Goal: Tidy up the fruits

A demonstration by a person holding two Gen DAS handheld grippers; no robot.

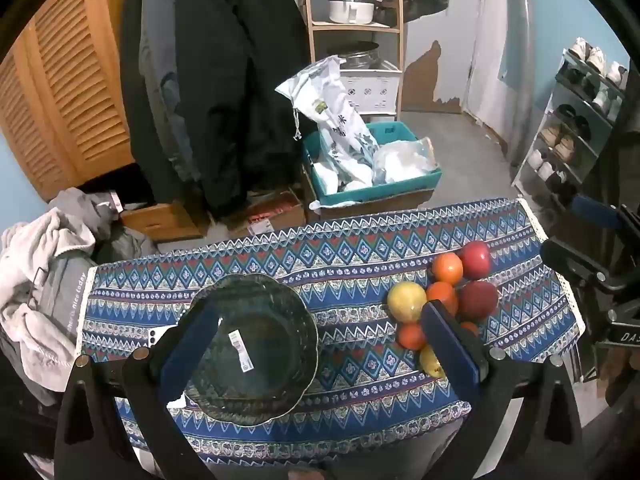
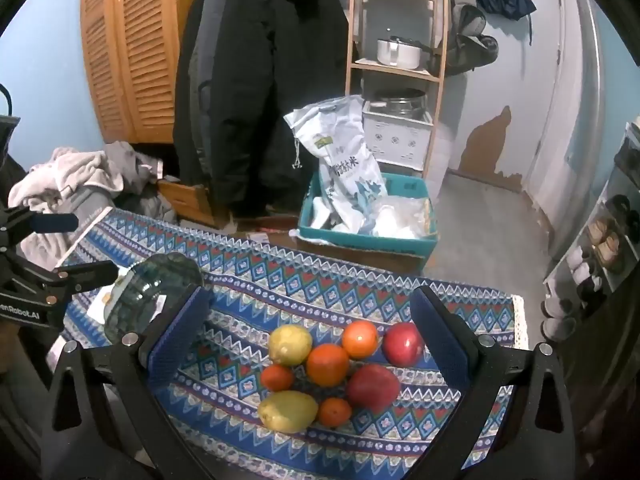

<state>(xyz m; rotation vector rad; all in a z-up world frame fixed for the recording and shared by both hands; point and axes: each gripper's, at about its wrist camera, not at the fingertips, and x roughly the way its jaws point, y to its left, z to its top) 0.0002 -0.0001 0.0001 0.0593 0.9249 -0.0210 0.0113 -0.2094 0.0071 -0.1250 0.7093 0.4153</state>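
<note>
Blue-padded jaws stand spread wide and empty on the right hand-held gripper (image 2: 308, 332), which tilts down directly over a tight cluster of fruit (image 2: 336, 372) on the patterned table (image 2: 256, 276): two yellow pieces on the near-left side, oranges through the middle, two red apples to the right. The left hand-held gripper (image 1: 316, 344), equally spread and holding nothing, brackets a dark glass bowl (image 1: 256, 360) on the table's left half, with the fruit off to its right. Judged from this, the right hand is the nearer to any fruit, and the bowl lies leftward across bare cloth. Farther right, the table's lace edge (image 2: 520, 320) runs close beyond the apples, leaving little room there.
</note>
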